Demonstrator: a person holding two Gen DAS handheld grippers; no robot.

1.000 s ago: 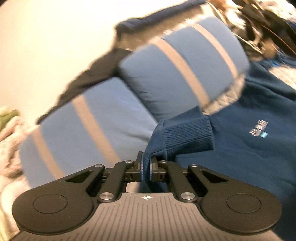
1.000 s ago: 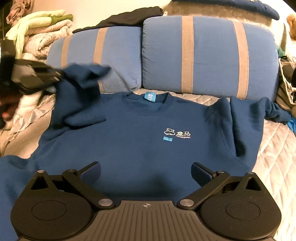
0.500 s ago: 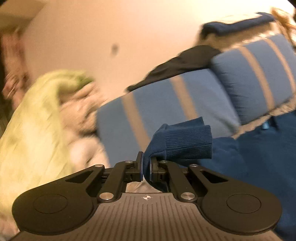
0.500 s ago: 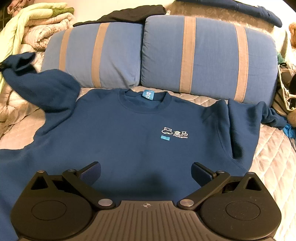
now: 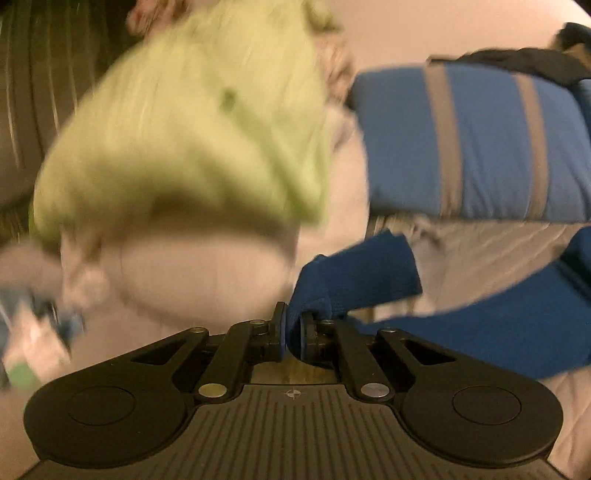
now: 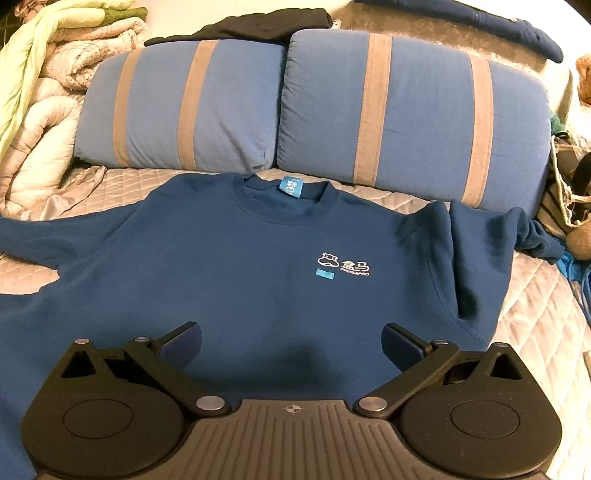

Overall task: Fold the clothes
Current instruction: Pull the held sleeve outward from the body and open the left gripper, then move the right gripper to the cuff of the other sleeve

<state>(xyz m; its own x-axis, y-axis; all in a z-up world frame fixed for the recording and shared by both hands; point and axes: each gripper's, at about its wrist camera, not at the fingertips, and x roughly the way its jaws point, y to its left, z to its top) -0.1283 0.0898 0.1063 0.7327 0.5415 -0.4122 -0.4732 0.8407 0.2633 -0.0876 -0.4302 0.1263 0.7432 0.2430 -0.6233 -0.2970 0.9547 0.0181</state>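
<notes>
A dark blue sweatshirt (image 6: 258,277) with a small white chest logo lies face up on the quilted bed cover (image 6: 535,314). My left gripper (image 5: 291,332) is shut on its ribbed sleeve cuff (image 5: 362,273), and the sleeve trails off to the right in the left wrist view. From the right wrist, that sleeve (image 6: 55,236) stretches flat out past the left edge. The other sleeve (image 6: 480,240) lies bunched at the right. My right gripper (image 6: 291,339) hovers open over the sweatshirt's lower front, with nothing between its fingers.
Two blue pillows with tan stripes (image 6: 192,107) (image 6: 406,110) lean at the head of the bed. Piled quilts (image 6: 44,110) and a pale green blanket (image 5: 184,129) fill the left side. A black garment (image 6: 258,22) lies behind the pillows, and a bag (image 6: 569,192) sits at the right.
My left gripper swung leftward with the cuff, drawing the raised sleeve off the chest and out flat to the left. The right gripper stayed open and still.
</notes>
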